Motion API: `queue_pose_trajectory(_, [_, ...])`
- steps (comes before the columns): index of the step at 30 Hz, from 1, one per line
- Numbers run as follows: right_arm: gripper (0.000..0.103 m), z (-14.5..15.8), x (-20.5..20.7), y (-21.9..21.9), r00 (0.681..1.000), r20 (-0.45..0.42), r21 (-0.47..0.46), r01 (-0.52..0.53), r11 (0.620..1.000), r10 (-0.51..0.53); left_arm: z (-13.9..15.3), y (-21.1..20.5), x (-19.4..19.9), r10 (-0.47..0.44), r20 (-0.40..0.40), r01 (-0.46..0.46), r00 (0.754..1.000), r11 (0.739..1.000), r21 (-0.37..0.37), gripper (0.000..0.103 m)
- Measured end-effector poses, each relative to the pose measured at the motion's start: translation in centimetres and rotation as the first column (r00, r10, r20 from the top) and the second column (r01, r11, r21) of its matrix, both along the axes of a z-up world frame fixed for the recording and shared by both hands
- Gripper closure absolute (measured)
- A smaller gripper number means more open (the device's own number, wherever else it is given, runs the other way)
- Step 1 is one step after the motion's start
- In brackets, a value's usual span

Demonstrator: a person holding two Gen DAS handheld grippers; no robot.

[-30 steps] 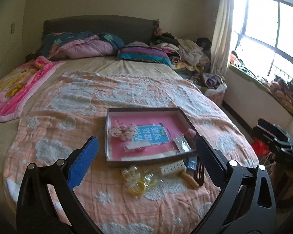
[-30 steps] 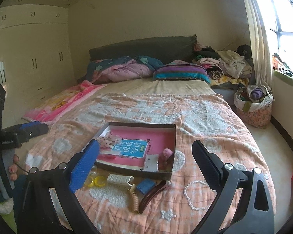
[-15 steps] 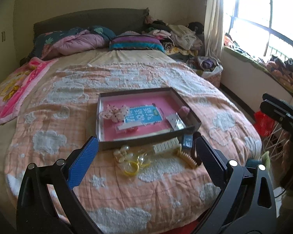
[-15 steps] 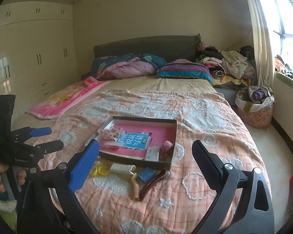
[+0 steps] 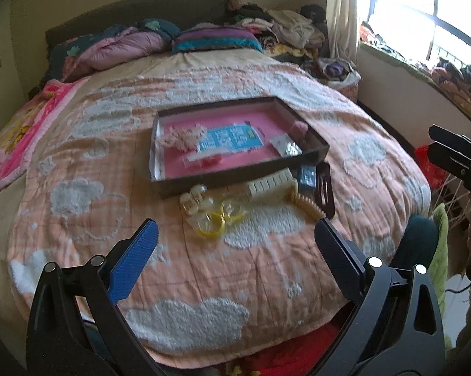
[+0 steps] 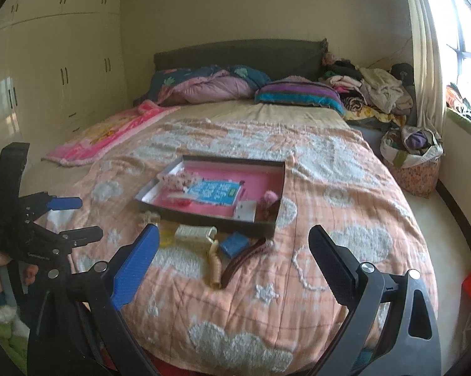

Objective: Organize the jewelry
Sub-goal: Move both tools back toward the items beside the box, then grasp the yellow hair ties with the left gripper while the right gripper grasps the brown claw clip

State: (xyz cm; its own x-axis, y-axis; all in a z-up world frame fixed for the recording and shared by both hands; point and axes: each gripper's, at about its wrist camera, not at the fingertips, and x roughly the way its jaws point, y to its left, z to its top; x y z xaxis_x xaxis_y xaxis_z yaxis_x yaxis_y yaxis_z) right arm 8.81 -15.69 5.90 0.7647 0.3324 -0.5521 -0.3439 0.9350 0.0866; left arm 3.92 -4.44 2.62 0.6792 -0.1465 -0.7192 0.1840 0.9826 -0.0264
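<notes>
Peach quilt [image 5: 204,269] with white cloud patches covers the bed; both grippers hover empty near its foot.

Dark shallow box [image 5: 310,156] with pink lining sits mid-quilt, holding a blue card [image 5: 229,139], a pale floral piece [image 5: 180,136], a small clear packet [image 5: 285,147] and a pink fuzzy item [image 5: 299,127]. Loose pieces lie on the quilt just in front of the box: yellow rings [image 5: 216,222], a white ribbed clip [image 5: 270,183], a small blue box [image 5: 307,175], a tan spiral hair tie [image 5: 304,205] and a dark brown hair clip [image 5: 324,188]. Left gripper [image 5: 235,247] jaws spread wide, nothing between them. Right gripper [image 6: 232,247] likewise spread wide and empty, well apart from the loose pieces.
</notes>
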Motion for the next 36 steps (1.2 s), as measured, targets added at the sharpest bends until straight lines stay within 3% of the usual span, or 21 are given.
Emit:
queue_pose_trajectory(15, [0.008,-5.0,2.3,1.2,0.991,-0.132,0.023,-0.026,0.999,0.029,-5.7,1.2,3.3,0.078,-0.115,-0.079,0.990,0.997,-0.006,0.010])
queue_pose_trajectory(26, [0.009,-10.4,7.5,1.5,0.954,-0.300,0.042,0.014,0.999,-0.001,-8.9,2.5,7.2,0.122,-0.151,-0.128,0.981,0.991,-0.029,0.010])
queue_pose_trajectory(36, [0.058,-13.9,11.4,2.1,0.914,-0.406,0.109,0.034,0.993,0.014,-10.0,3.1,8.7,0.121,-0.171,-0.137,0.978,0.987,-0.083,0.010])
